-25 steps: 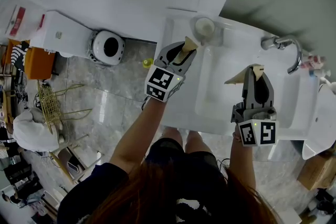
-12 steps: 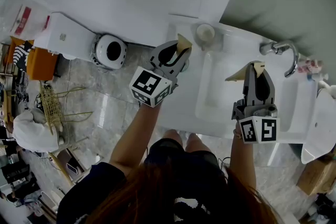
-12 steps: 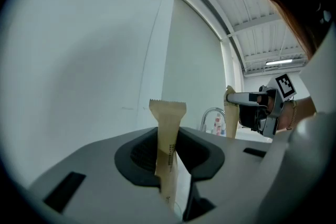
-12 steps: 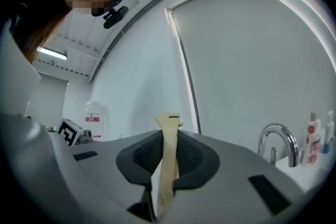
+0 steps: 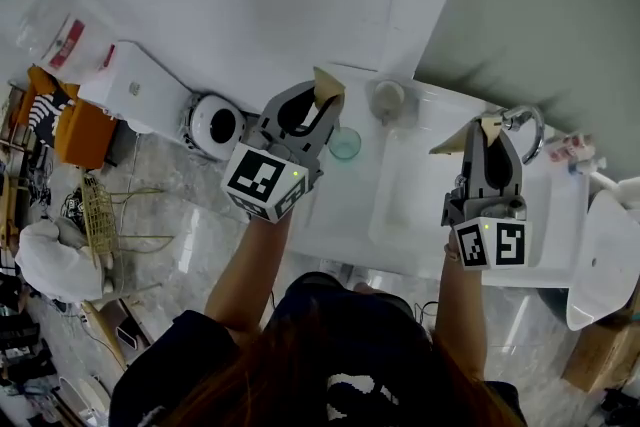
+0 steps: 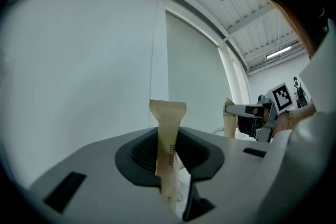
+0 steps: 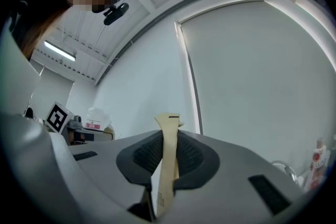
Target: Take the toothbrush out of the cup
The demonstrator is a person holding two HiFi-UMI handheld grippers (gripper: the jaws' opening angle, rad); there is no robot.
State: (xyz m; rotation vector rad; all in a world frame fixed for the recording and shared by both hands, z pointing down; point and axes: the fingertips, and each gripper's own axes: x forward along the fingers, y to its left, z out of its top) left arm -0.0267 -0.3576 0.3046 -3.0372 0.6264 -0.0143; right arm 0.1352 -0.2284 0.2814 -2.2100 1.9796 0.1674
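Note:
My left gripper (image 5: 318, 105) is raised above the sink counter, its jaws closing on a tan paper-wrapped toothbrush (image 5: 328, 87). In the left gripper view that wrapped toothbrush (image 6: 168, 128) stands upright between the pads, its serrated end on top. A clear greenish cup (image 5: 345, 143) sits on the counter just right of and below this gripper, apart from it. My right gripper (image 5: 487, 130) hangs over the basin and is shut on a second tan paper packet (image 5: 468, 139). That packet (image 7: 169, 155) also shows pinched upright in the right gripper view.
The white sink basin (image 5: 420, 185) lies between the grippers, with a chrome faucet (image 5: 522, 120) at its far right. A round pale container (image 5: 388, 98) stands at the counter's back. Small bottles (image 5: 575, 150) are beside the faucet. A round white appliance (image 5: 215, 125) sits on the floor to the left.
The left gripper has risen and shifted left with the wrapped toothbrush, uncovering the greenish cup on the counter. The right gripper has also risen a little with its packet.

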